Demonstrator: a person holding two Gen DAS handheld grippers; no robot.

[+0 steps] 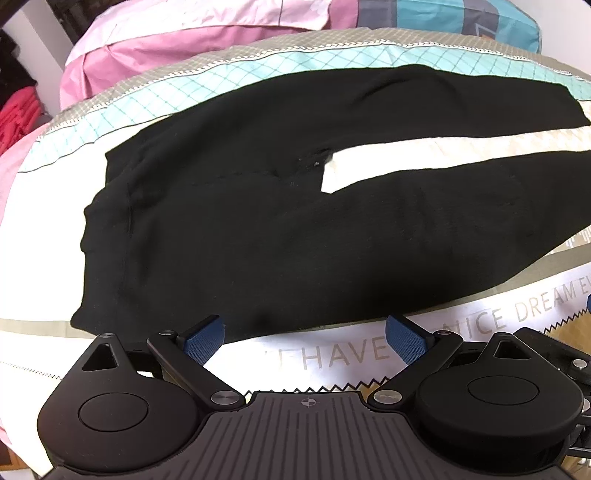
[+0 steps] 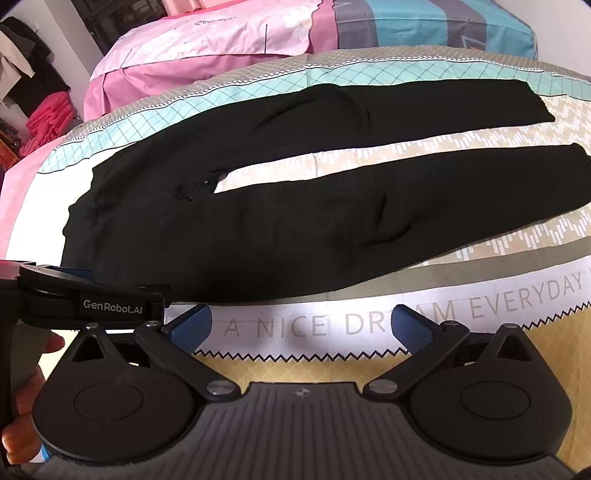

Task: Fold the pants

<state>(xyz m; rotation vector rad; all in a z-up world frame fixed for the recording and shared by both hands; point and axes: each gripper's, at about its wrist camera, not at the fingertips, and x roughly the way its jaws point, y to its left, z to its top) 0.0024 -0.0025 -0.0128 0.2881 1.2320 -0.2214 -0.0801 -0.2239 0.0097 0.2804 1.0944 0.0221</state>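
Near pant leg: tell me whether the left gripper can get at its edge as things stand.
Probably yes. The left gripper is open at the near pant leg's edge, with only bedsheet between its fingers and nothing blocking.

Support surface is a bed with a patterned cotton bedsheet [image 2: 480, 295]: aqua lattice band along the far side, cream field with white dash pattern in the middle, grey strip, then a white band printed "A NICE DREAM EVERYDAY" with zigzag edging and yellow below it. Lying flat on it: black soft-knit long pants [image 2: 258, 229] [image 1: 258, 240], waistband to the left, two legs running right and splayed apart so sheet shows between them. Far leg overlaps the aqua band. Beyond the sheet, pink floral bedding [image 2: 207, 48] and a grey-teal striped cover [image 2: 424, 26].
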